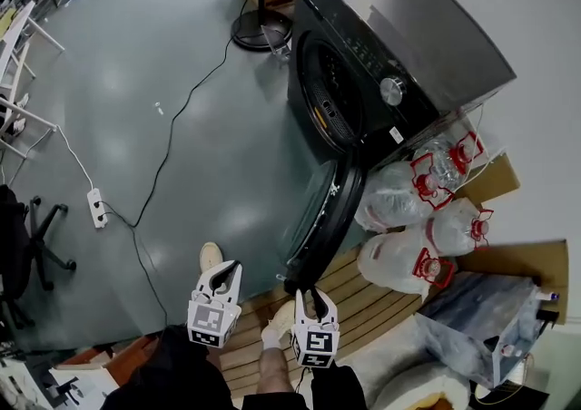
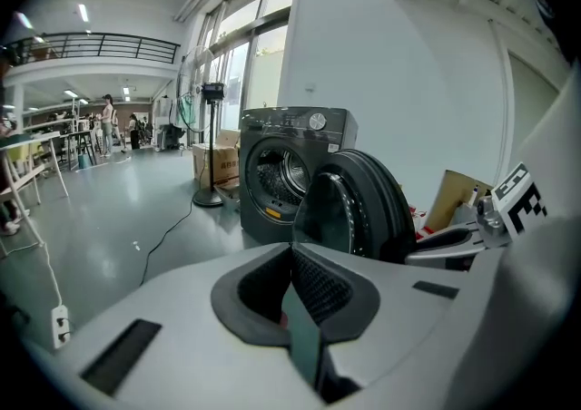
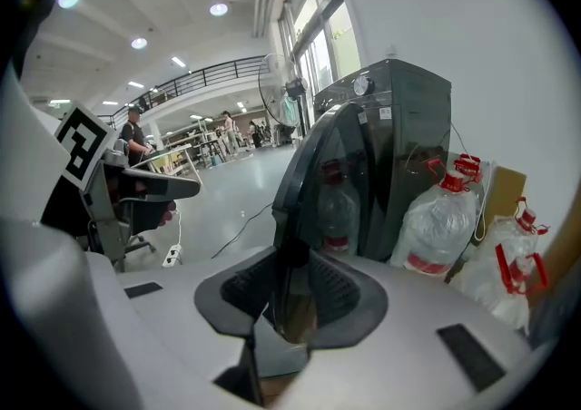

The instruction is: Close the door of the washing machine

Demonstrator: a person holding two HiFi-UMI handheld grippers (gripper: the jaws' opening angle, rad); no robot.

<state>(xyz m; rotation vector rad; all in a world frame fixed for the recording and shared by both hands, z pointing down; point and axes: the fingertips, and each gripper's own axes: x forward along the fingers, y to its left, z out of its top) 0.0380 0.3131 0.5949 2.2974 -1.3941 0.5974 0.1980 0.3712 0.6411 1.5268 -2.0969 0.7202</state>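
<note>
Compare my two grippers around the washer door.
The right gripper is close to the open door's free edge; the left gripper hangs off to one side, over the grey floor. The right gripper's jaws stand apart, lined up with the door's rim; the left's are together. Both hold nothing and point toward the washing machine.

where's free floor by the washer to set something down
Bare grey floor left of the open door, on both sides of the cable. Right of the door is crowded: water jugs, cardboard, a plastic bag.
</note>
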